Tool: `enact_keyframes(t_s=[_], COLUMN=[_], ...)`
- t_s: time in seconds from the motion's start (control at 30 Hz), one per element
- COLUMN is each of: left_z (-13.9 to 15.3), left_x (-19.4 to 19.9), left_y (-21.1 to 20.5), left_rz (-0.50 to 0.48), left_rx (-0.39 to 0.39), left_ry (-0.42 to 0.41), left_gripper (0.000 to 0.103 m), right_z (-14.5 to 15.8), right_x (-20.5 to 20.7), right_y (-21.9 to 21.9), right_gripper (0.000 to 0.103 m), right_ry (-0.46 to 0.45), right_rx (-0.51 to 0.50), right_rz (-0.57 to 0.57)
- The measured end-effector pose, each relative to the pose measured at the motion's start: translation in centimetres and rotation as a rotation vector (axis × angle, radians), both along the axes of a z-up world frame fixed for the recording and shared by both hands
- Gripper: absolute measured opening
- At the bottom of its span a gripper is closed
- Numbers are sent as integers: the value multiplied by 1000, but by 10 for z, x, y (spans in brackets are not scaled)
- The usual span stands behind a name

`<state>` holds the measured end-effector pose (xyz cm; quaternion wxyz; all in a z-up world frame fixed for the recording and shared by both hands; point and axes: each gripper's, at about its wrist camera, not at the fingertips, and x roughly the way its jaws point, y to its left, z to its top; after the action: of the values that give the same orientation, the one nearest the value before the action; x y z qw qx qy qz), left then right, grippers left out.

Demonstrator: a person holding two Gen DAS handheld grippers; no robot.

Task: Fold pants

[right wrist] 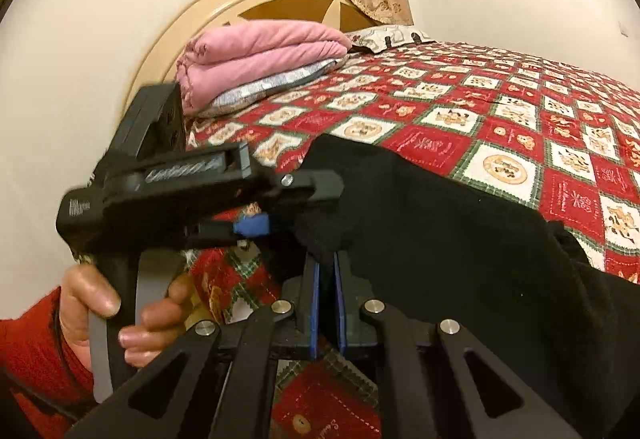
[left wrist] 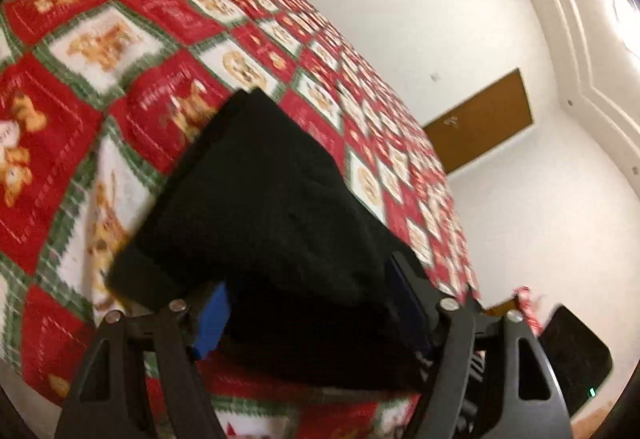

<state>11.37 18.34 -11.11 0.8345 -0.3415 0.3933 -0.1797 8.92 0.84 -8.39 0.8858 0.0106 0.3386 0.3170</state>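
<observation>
Black pants (right wrist: 460, 239) lie in a thick, partly folded bundle near the bed's (right wrist: 500, 107) front edge, on a red checked quilt; in my judgement a final fold or smoothing remains. The left gripper (left wrist: 320, 323) straddles the bundle, jaws wide. The right gripper (right wrist: 327, 303) has its jaws pinched narrow on a fabric edge. White lettering on the left tool is too blurred to read.

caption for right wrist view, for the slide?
Right gripper pinches black pants on the quilted bed; left gripper alongside.
</observation>
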Motion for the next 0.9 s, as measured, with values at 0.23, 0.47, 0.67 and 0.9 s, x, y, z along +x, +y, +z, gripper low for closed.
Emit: enact_keyframes(t_s=[0.23, 0.47, 0.67, 0.9], left_z=[13, -4, 17, 59], left_x=[-15, -22, -37, -37], left_y=[9, 0, 16, 13], left_rz=[69, 102, 167, 173], left_rx=[171, 467, 585, 605], left_ry=[-59, -36, -81, -227], left_gripper=[12, 21, 67, 67], right_z=[-11, -39, -37, 3], right_x=[-3, -3, -9, -16], right_y=[11, 29, 26, -20], right_gripper=[7, 7, 9, 19], right_ry=[12, 38, 37, 52], right_rx=[-50, -177, -196, 27], right_rz=[20, 29, 42, 16])
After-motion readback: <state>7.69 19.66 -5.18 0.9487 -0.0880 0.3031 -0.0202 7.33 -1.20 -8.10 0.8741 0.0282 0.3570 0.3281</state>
